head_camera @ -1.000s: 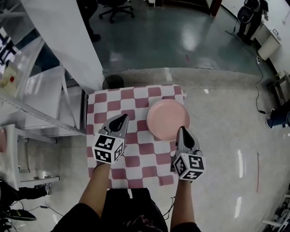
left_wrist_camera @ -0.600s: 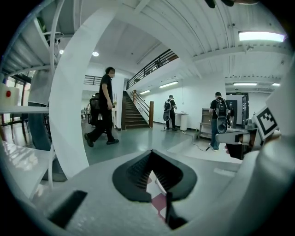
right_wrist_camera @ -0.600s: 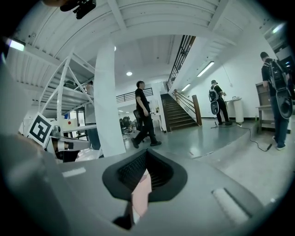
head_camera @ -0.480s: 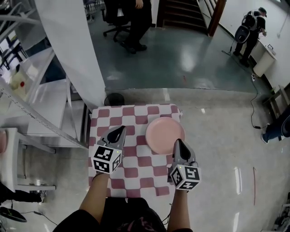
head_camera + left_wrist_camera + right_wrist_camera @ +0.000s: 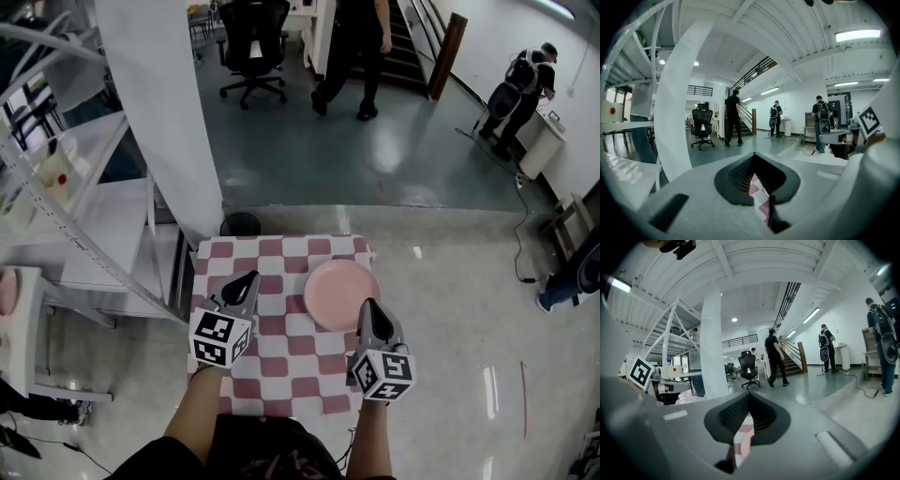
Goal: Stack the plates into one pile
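A pink plate [image 5: 341,293] lies on the red-and-white checked table [image 5: 281,356], towards its far right corner; whether it is one plate or a pile I cannot tell. My left gripper [image 5: 250,280] hovers over the table's left half, shut and empty. My right gripper [image 5: 367,307] hangs just above the plate's near edge, shut with nothing in it. In the left gripper view only a sliver of the checked cloth [image 5: 758,194] shows through the closed jaws. A strip of pink plate [image 5: 742,446] shows between the jaws in the right gripper view.
A white pillar [image 5: 159,122] rises behind the table's left corner, with a dark round bin [image 5: 240,224] at its foot. White metal shelving [image 5: 66,216] stands at the left. A person [image 5: 356,47] walks past an office chair [image 5: 253,42] on the far floor.
The head view has tilted up, so the table and plate look smaller and lower. Both grippers stay shut in much the same places. A person has walked into view at the back.
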